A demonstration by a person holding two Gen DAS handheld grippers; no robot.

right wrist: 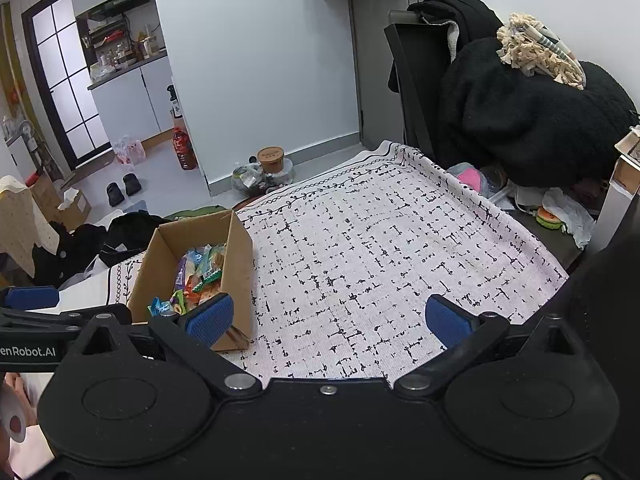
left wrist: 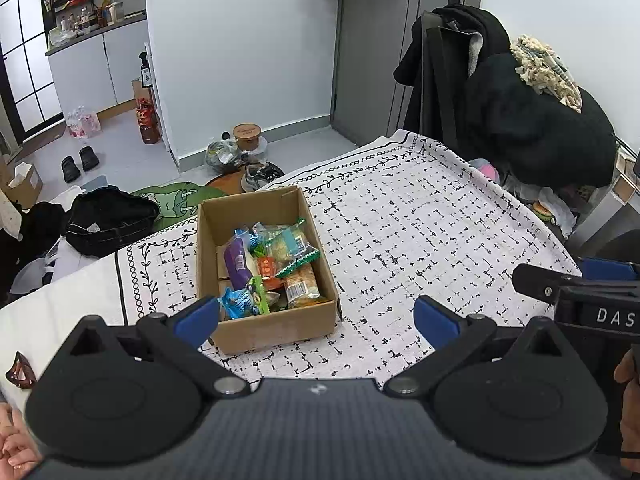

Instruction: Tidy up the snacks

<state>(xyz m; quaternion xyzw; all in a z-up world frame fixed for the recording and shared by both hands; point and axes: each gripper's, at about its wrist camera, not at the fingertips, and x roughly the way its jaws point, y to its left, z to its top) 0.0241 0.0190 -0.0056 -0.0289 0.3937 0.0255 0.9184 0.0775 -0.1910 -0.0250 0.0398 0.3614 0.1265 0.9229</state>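
while both claws gape empty, the snack box (left wrist: 264, 272) sits ahead, nearer the left claw (left wrist: 316, 316).

Right of the box (left wrist: 267, 268) the desk (left wrist: 420, 232) lies bare and passable; the box walls block the left, the coat pile (right wrist: 532, 120) the far right.

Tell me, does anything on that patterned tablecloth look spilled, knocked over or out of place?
Nothing stands out. The cardboard box sits upright on the tablecloth, and the snack packets all lie inside it, jumbled but not spilled. Both the left gripper and right gripper are open and empty.
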